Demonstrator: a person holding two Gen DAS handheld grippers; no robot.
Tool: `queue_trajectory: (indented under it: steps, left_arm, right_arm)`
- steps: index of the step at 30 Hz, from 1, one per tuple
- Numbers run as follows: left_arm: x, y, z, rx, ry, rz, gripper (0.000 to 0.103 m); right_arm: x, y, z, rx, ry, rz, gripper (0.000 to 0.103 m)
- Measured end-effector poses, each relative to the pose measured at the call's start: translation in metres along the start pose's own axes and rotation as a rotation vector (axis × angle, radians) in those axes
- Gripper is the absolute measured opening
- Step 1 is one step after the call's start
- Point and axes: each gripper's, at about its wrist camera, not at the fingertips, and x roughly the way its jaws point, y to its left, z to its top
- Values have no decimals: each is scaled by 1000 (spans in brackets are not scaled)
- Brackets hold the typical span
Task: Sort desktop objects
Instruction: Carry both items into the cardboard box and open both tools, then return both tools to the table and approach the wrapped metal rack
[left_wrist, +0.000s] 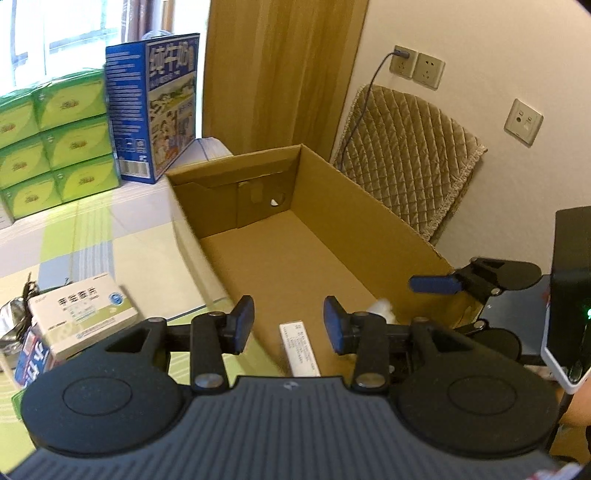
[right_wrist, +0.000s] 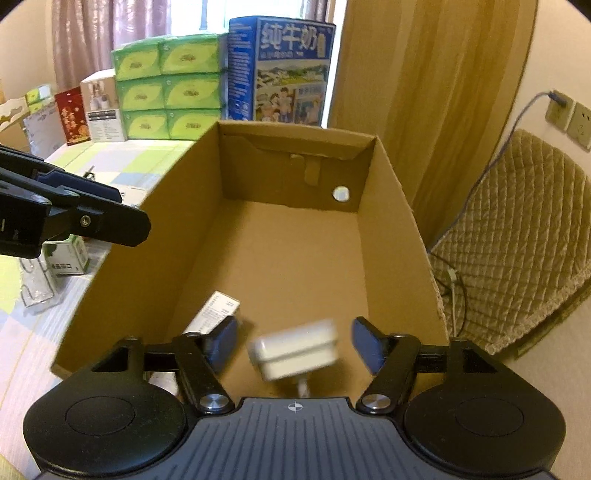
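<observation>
My left gripper (left_wrist: 288, 326) is open over the near left wall of an open cardboard box (left_wrist: 369, 206). On the box floor lies a narrow white printed box (left_wrist: 299, 349), just ahead of the left gripper. My right gripper (right_wrist: 295, 343) is open over the near end of the same cardboard box (right_wrist: 395, 206). A white charger block (right_wrist: 297, 349) with a cord shows blurred between the blue pads, touching neither. Beside it lies the narrow white box (right_wrist: 214, 314). The charger (left_wrist: 384, 308) also peeks out in the left wrist view.
A white and green medicine box (left_wrist: 85, 314) and small packets lie on the checked tablecloth left of the cardboard box. Green tissue packs (right_wrist: 170, 92) and a blue milk carton (right_wrist: 280, 70) stand behind. A quilted chair (right_wrist: 517, 236) and wall sockets are at the right.
</observation>
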Motion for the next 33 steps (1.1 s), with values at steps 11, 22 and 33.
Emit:
queue_trajectory:
  steps: [11, 22, 33]
  left_arm:
    - [-68, 62, -40, -105, -40, 101, 47]
    - [-144, 155, -122, -250, -10, 327, 59]
    - [-160, 195, -162, -288, -15, 351, 74]
  right_arm:
    - [-39, 23, 15, 11, -87, 17, 80]
    - [-91, 102, 36, -23, -235, 135, 86]
    - [-49, 200, 13, -113, -157, 263, 93]
